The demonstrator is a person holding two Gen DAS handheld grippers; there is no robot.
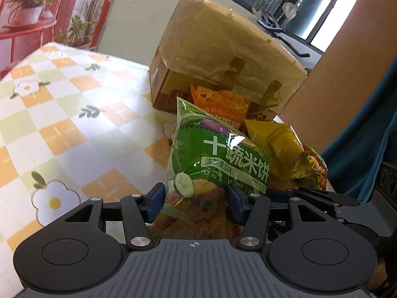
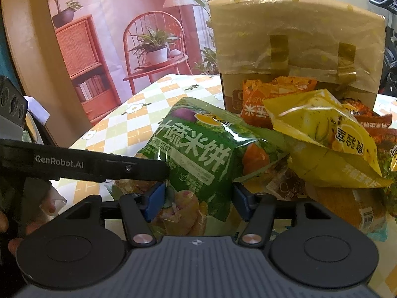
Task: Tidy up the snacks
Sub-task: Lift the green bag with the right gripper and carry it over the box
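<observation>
Both grippers bracketed the same green rice-cracker bag [image 1: 218, 159]. Left gripper [image 1: 196, 198] had its blue pads against the bag's lower end, grasping it. Right gripper [image 2: 198, 196] also straddled that bag [image 2: 198, 154], but whether its pads pressed on it I could not tell. Behind the bag lay a yellow snack bag [image 2: 330, 134] and an orange snack bag [image 2: 263, 94], piled against a plastic-wrapped cardboard box [image 2: 295, 37] on the checked worktop [image 1: 74, 114]. Only the right wrist view showed the left gripper's black finger [image 2: 99, 165] reaching the bag from the side, and a hand [image 2: 15, 221] near the frame's lower left edge.
</observation>
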